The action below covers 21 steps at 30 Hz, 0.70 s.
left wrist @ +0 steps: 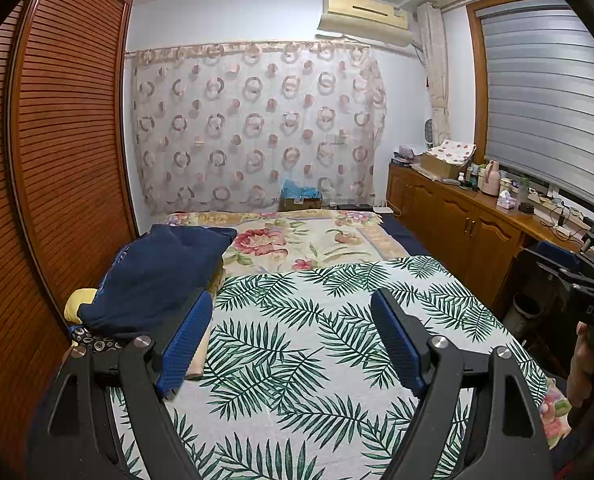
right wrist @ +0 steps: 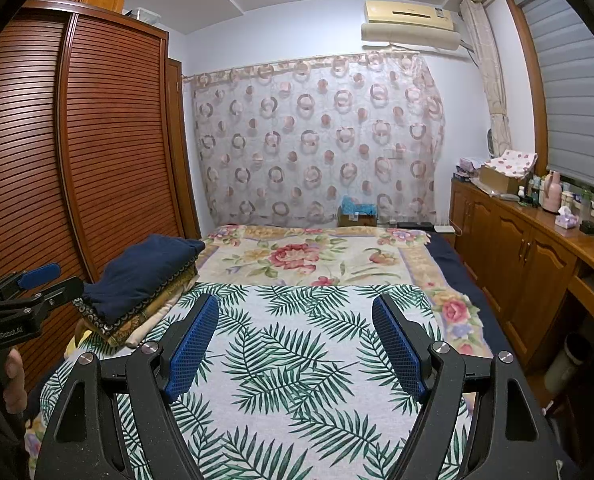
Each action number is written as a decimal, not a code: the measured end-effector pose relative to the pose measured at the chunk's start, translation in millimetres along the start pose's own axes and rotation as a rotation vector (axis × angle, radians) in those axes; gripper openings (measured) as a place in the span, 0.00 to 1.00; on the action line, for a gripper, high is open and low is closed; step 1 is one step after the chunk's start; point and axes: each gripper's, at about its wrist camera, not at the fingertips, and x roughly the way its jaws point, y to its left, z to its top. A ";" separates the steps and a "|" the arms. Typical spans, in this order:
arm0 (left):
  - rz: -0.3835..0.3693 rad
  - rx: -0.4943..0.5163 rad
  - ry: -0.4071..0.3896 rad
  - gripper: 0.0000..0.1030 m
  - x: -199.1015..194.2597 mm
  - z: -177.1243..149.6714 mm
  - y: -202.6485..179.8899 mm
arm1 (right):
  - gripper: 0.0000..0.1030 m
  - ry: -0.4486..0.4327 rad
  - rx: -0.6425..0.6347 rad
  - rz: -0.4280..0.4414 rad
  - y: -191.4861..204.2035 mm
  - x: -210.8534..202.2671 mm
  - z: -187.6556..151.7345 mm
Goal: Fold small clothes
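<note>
A stack of folded clothes (left wrist: 157, 276) with a navy garment on top lies at the left side of the bed; the same clothes stack (right wrist: 145, 276) shows in the right wrist view. A palm-leaf printed sheet (left wrist: 297, 340) covers the near part of the bed, also seen as the leaf sheet (right wrist: 297, 340) from the right. My left gripper (left wrist: 293, 304) hovers above the sheet, open, with nothing between its blue pads. My right gripper (right wrist: 295, 306) is likewise open and empty above the sheet. The stack sits just left of the left gripper's left finger (left wrist: 185, 344).
A floral blanket (left wrist: 309, 240) covers the far bed. A slatted wooden wardrobe (left wrist: 65, 140) stands close on the left, a low wooden cabinet (left wrist: 461, 224) with bottles and boxes on the right. A patterned curtain (left wrist: 257, 120) hangs on the far wall. A hand (left wrist: 581, 372) holds the other gripper at the right edge.
</note>
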 end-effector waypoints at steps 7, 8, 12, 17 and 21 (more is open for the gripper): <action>0.000 0.000 0.000 0.80 0.4 -1.1 -0.1 | 0.79 0.001 0.001 0.002 -4.7 -0.7 0.8; -0.001 0.000 0.000 0.80 0.4 -1.3 -0.2 | 0.79 0.001 0.001 0.002 -5.2 -0.6 1.0; 0.000 0.000 -0.001 0.80 0.5 -1.8 -0.1 | 0.79 0.001 0.001 0.003 -5.0 -0.9 0.4; 0.000 0.000 -0.002 0.80 0.6 -1.9 0.2 | 0.79 0.001 0.000 0.002 -5.2 -1.0 0.4; 0.000 0.000 -0.002 0.80 0.5 -2.1 0.3 | 0.79 0.000 0.001 0.002 -5.7 -1.2 0.1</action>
